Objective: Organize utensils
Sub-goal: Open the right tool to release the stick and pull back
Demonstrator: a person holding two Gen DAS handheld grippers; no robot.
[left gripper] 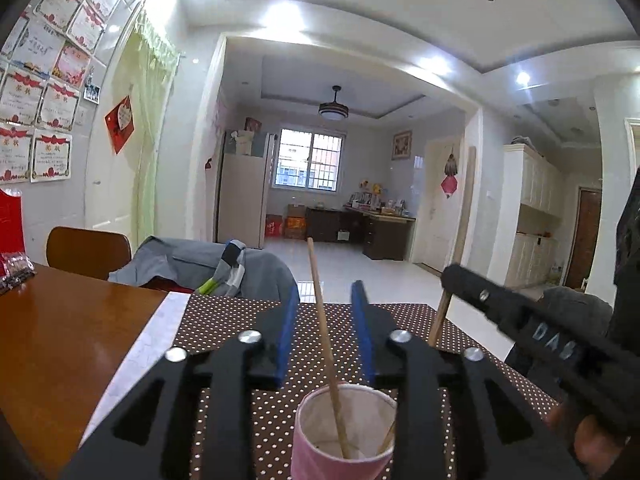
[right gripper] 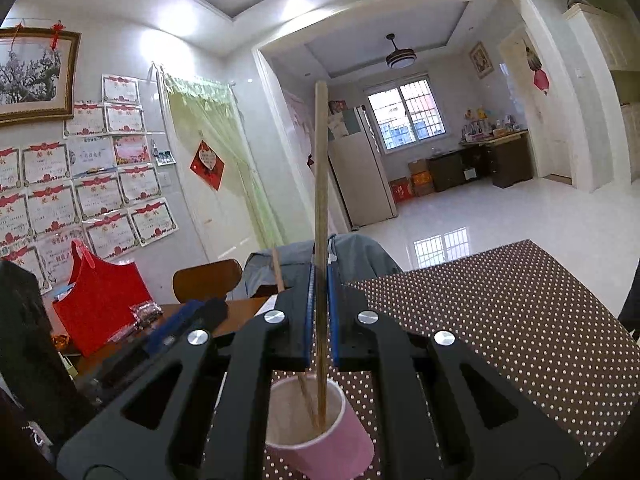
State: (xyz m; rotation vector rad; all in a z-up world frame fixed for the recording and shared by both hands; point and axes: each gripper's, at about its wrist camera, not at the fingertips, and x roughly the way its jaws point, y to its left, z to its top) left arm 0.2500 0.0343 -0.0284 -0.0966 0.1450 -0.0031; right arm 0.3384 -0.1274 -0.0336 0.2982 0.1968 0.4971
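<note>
Nearest to me, the pink cup (right gripper: 320,432) stands on the dotted mat (right gripper: 500,340), receiving the utensils upright. My right gripper (right gripper: 320,300) is clenched on one chopstick (right gripper: 320,200); I hold it near vertical with its lower end already inside the cup, so it should stay in when released. My left gripper (left gripper: 324,332) has its blue pads spread; the second chopstick (left gripper: 320,300) rises between them, apparently touching neither pad. It leans in the same cup (left gripper: 344,428), released there to rest against the rim. Beyond the mat, a chair with grey clothing (left gripper: 224,268) stands at the wooden table (left gripper: 60,340), left.
</note>
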